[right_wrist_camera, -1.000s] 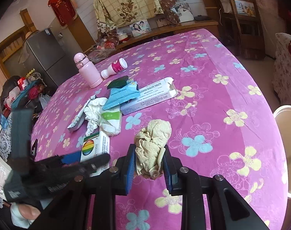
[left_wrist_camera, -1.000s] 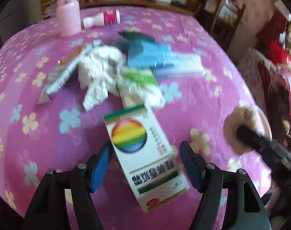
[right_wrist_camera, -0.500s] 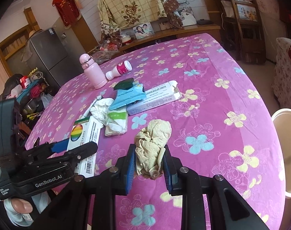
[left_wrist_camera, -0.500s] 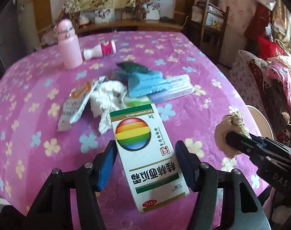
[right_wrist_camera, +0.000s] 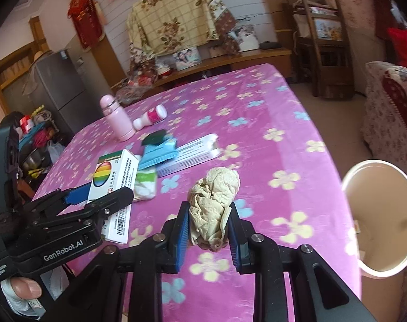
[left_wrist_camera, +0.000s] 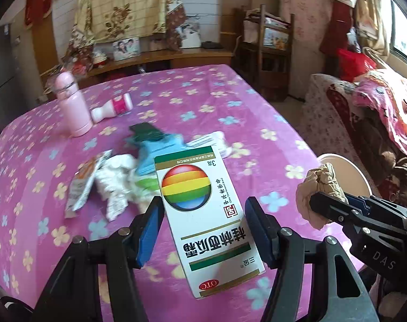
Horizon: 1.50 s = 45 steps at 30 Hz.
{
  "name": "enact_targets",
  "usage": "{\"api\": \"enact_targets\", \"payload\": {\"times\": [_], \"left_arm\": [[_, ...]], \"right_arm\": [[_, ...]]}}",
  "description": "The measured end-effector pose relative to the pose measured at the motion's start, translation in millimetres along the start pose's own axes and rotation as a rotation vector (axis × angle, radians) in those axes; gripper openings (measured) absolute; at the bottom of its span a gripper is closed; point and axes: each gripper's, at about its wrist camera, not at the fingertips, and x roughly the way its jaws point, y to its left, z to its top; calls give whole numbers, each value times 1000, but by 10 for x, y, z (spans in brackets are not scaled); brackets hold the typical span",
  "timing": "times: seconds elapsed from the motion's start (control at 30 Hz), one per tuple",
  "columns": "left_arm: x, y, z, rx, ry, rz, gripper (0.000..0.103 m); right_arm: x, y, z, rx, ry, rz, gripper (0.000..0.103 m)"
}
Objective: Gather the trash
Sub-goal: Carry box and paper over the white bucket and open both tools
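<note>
Your left gripper (left_wrist_camera: pixel 200 228) has its jaws clamped on the long sides of a white rectangular medicine box with a rainbow ball printed on it (left_wrist_camera: pixel 203 214), lifted above the table with the pink flowered cloth (left_wrist_camera: pixel 230 102). The box's long axis runs along the gripper's fingers: its green-banded end points away from you toward the middle of the table, and its red "OTC" end points back toward your hand. It is tilted a little, the far end leaning left.

Beyond it on the table lie a silvery foil packet (left_wrist_camera: pixel 81 185), a crumpled white tissue (left_wrist_camera: pixel 115 182), a blue paper packet (left_wrist_camera: pixel 156 150) and a long white tablet carton (right_wrist_camera: pixel 190 155), clustered together. Farther back, an upright pink bottle (left_wrist_camera: pixel 72 104) stands beside a white bottle with a pink label lying on its side (left_wrist_camera: pixel 113 107).

Your right gripper (right_wrist_camera: pixel 207 228) has its jaws closed tight on a crumpled beige paper wad (right_wrist_camera: pixel 214 206), held above the table near its right edge. The wad's longer dimension stands roughly upright, its rounded top pointing away from you.

Just past the table's right edge sits a round cream-coloured bin (right_wrist_camera: pixel 380 222), mouth open toward you.
</note>
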Motion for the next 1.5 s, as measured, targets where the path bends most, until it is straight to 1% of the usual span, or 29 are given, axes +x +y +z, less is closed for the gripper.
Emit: {"api": "enact_targets", "payload": {"times": [0.13,0.43,0.83,1.1,1.4,1.5], "left_arm": [[32,-240,50,32,-6,-27,64],[143,-872,144,116,-4,-98,64],[399,-1625,220,204,34,-175,64],[588,-1940,248,229,63,-223,64],[840,-2123,278,224,111,-284,64],[912,-2173,288,223,117,-293,64]], "right_arm": [[-140,-240,16,28,-22,-41,29],[-406,-837,-30,111,-39,-125,29],[-636,-1525,-121,197,-31,-215,29],[-673,-1907,-186,257,-23,-253,29],[-598,-2257,-271,331,0,-288,29],[-554,-2357,-287,358,7,-294,29]]}}
